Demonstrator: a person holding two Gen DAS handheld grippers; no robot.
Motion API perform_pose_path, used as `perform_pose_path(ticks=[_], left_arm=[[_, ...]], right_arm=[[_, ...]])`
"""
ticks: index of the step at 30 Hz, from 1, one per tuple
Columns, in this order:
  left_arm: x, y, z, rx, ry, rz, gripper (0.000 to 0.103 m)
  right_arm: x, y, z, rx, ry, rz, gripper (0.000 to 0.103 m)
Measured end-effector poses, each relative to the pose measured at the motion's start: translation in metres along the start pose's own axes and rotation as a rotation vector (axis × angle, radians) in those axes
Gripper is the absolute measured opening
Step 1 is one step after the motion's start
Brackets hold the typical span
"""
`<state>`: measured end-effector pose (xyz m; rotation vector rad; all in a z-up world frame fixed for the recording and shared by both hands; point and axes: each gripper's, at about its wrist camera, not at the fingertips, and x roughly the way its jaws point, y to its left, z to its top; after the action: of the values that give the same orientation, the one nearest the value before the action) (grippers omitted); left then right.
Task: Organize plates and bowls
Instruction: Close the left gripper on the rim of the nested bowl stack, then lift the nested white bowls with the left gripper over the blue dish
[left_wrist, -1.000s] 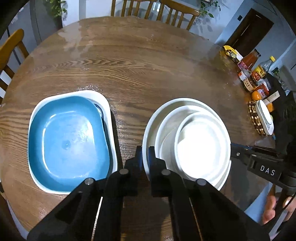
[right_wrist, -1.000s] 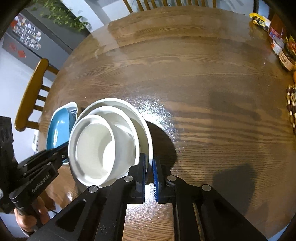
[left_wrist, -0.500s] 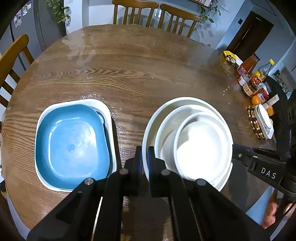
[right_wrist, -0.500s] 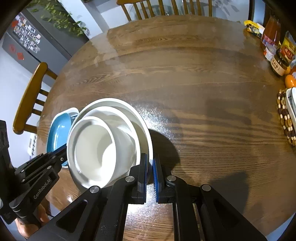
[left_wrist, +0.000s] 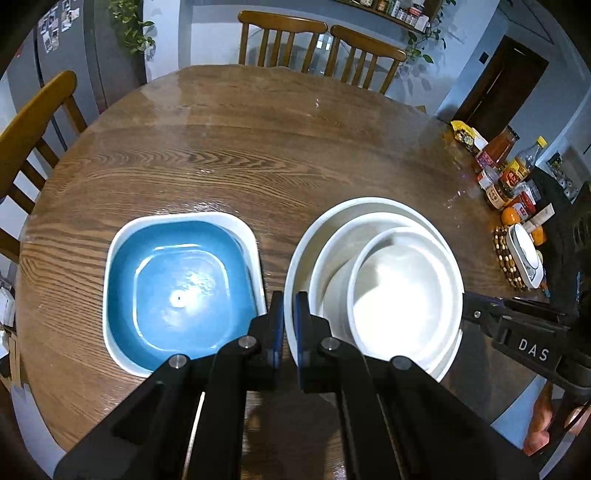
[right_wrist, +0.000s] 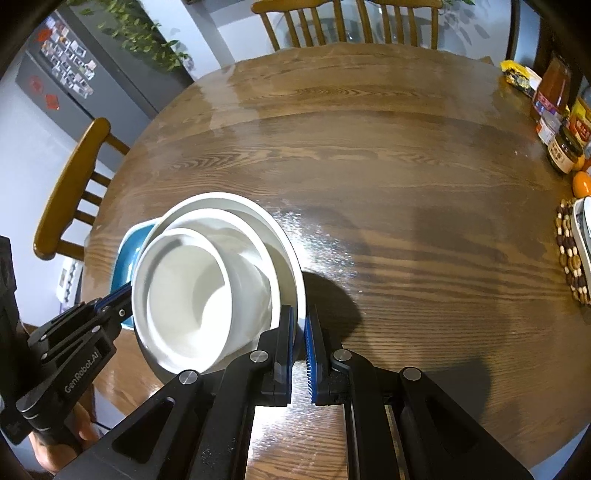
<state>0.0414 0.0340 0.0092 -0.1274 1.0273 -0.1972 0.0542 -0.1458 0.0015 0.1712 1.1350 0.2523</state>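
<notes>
Both your grippers, left (left_wrist: 290, 325) and right (right_wrist: 299, 332), pinch the glossy round white nested bowls' (left_wrist: 373, 280) outer rim above the grained wooden table (left_wrist: 258, 155).

The table (left_wrist: 258, 147) is brown wood with a dark wavy grain. The nested bowls (left_wrist: 402, 295) are plain white. The square dish (left_wrist: 177, 288) is blue inside a white rim. The grippers are black with blue pads (right_wrist: 309, 354).

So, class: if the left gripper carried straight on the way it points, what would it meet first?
Probably nothing new: the left gripper is already shut on the rim of the largest white bowl; beyond lies the wooden table.
</notes>
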Motion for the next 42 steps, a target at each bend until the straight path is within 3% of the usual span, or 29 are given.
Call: perform_pose_path(ticks=[24,42], left_arm=[[-0.032,0.058,-0.004,-0.096,-0.052,0.065,0.000],[-0.038,0.097,-0.005,-0.161,-0.056,0.103,0.000]], right_arm=[[0.003,0.070,0.006,-0.118,-0.011,0.033,0.011],[0.027,0.107,0.014,-0.177,0.031,0.055,0.011]])
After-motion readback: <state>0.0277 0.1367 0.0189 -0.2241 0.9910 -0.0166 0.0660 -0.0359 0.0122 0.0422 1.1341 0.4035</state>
